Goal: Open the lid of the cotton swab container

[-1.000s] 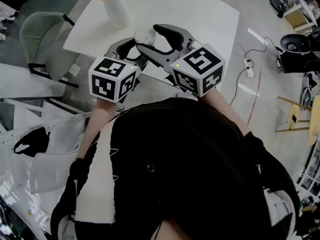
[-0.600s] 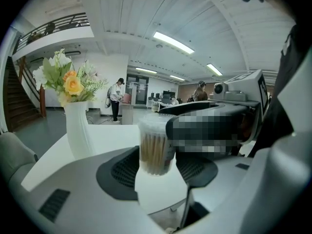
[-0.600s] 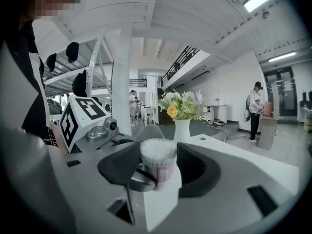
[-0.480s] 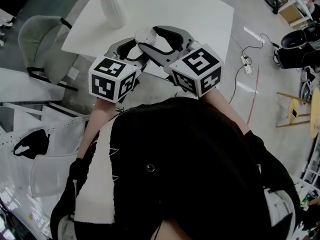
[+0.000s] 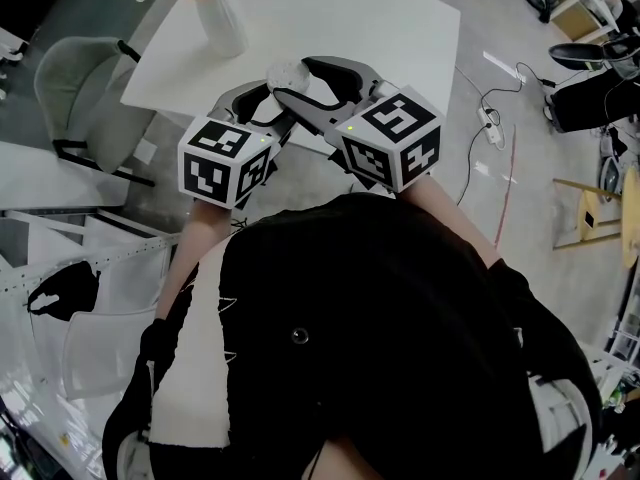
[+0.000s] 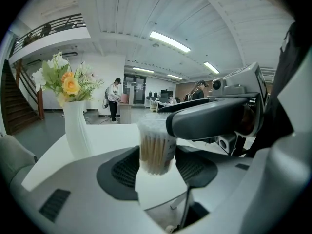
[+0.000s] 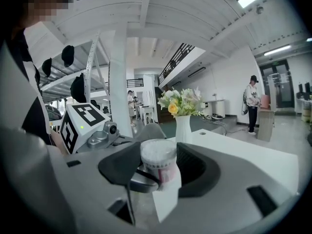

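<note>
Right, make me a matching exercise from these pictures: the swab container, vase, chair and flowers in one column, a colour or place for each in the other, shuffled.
Things
1. cotton swab container
2. vase
3. chair
4. flowers

Colour or place
A. grey, on the floor beside the table
B. white, standing on the table
C. yellow and white, sticking out of the vase
D. held between the jaws of the left gripper and the right gripper

Pairs: 1-D, 2-B, 3-A, 4-C

The right hand-held gripper point(image 7: 159, 169) has drawn its jaws in — onto the cotton swab container's point(image 6: 157, 150) lid point(image 7: 158, 150).
</note>
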{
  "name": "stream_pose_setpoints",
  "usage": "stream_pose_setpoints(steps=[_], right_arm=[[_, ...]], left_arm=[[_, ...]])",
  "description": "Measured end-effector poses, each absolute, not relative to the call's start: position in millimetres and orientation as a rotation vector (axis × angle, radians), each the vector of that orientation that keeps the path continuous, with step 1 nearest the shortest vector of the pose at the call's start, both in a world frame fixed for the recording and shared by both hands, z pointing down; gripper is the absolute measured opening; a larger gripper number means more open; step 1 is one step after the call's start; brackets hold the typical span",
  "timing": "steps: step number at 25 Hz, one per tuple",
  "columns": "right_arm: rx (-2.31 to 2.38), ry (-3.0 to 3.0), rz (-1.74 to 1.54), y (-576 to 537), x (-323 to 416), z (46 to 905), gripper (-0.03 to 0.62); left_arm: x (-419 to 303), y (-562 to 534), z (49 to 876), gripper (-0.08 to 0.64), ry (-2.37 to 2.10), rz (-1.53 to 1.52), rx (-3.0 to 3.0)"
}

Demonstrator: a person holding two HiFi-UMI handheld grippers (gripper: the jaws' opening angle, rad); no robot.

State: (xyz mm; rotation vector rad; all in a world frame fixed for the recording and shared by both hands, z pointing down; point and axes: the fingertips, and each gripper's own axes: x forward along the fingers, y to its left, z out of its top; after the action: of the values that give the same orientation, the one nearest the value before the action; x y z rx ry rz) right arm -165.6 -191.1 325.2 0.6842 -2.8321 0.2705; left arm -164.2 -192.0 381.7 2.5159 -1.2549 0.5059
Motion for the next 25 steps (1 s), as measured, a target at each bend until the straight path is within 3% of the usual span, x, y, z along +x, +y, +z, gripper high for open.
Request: stream_pose_setpoints(steps=[25], right_arm=[[0.599, -2.807, 0.677, -199.4, -150.9, 331.3, 0.233]], left_arm=[[-155.5, -186.2, 393.8, 0.236, -1.154, 0.579, 2.576]])
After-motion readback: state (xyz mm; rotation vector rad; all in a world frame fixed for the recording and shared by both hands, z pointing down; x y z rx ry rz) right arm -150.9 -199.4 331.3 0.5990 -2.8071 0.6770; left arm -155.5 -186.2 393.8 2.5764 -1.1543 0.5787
